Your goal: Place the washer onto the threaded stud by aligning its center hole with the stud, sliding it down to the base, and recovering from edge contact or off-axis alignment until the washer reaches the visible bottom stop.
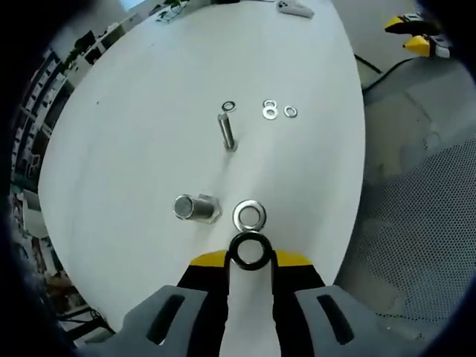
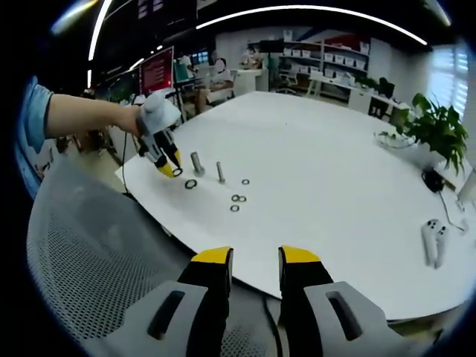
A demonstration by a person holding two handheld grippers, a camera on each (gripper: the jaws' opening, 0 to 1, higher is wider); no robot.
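My left gripper [image 1: 249, 256] is shut on a dark washer [image 1: 249, 251], held at its yellow tips just above the white table [image 1: 149, 126]. Another washer [image 1: 249, 215] lies flat right ahead of it. A thick stud with a hex base [image 1: 197, 207] is to the left, and a thin threaded stud [image 1: 227, 132] is farther off. In the right gripper view, the left gripper [image 2: 172, 169] hovers beside the thick stud [image 2: 197, 162] and the thin stud [image 2: 220, 172]. My right gripper [image 2: 255, 268] is open with nothing in it, off the table's near edge.
Three loose washers [image 1: 269, 109] lie beyond the thin stud. A grey mesh chair [image 2: 97, 245] stands by the table edge, under the person's gloved hand [image 2: 156, 115]. A white controller [image 2: 433, 242] lies at the table's right. A plant [image 2: 435, 130] stands beyond.
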